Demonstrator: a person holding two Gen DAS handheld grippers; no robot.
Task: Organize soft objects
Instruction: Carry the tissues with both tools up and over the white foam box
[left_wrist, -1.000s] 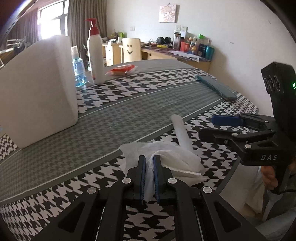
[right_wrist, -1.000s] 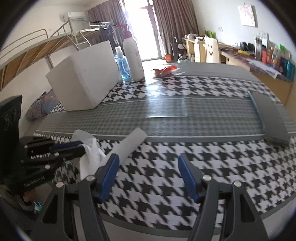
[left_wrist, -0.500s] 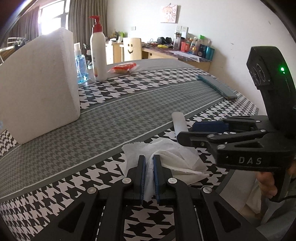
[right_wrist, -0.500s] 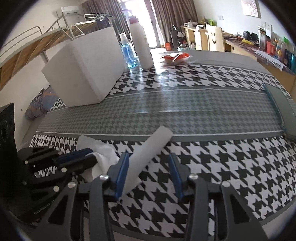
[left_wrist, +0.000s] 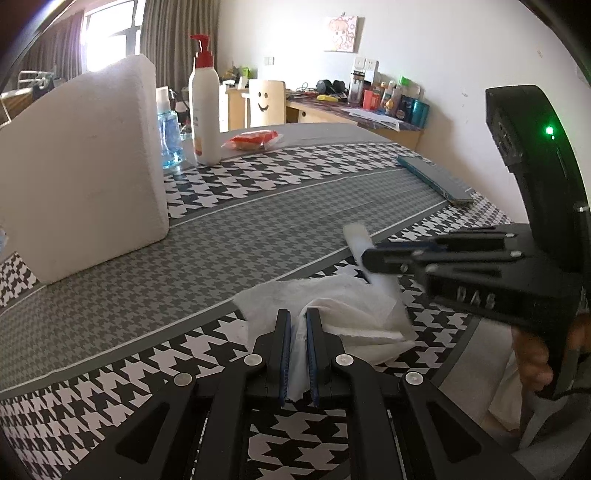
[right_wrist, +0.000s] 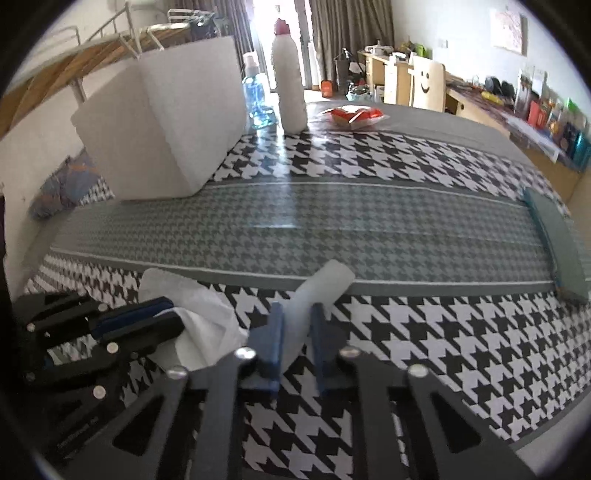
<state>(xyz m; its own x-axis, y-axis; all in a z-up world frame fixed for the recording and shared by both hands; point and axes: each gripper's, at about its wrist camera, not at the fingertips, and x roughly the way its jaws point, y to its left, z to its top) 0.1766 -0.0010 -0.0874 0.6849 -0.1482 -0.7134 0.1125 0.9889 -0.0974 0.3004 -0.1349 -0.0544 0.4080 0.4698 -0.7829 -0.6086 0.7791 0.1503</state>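
A crumpled white tissue (left_wrist: 351, 302) lies near the front edge of the houndstooth table cloth (left_wrist: 258, 206). My left gripper (left_wrist: 298, 314) is shut on its near fold. A white foam roll (right_wrist: 328, 280) lies just right of the tissue and points away from me. My right gripper (right_wrist: 297, 310) has its jaws closing on the roll's near end, and the blue pads press its sides. The left wrist view shows the right gripper (left_wrist: 369, 254) reaching in from the right across the roll (left_wrist: 356, 236). In the right wrist view, the left gripper (right_wrist: 170, 314) holds the tissue (right_wrist: 207, 314).
A large white foam block (left_wrist: 81, 166) stands at the back left. Beside it are a blue bottle (left_wrist: 168, 136) and a white pump bottle (left_wrist: 203, 110). A red packet (left_wrist: 253, 140) lies farther back. A flat grey-green pad (right_wrist: 557, 236) sits at the right edge.
My right gripper came in over the foam roll and its jaws closed from wide apart onto the roll's near end. The left gripper kept still, gripping the tissue.
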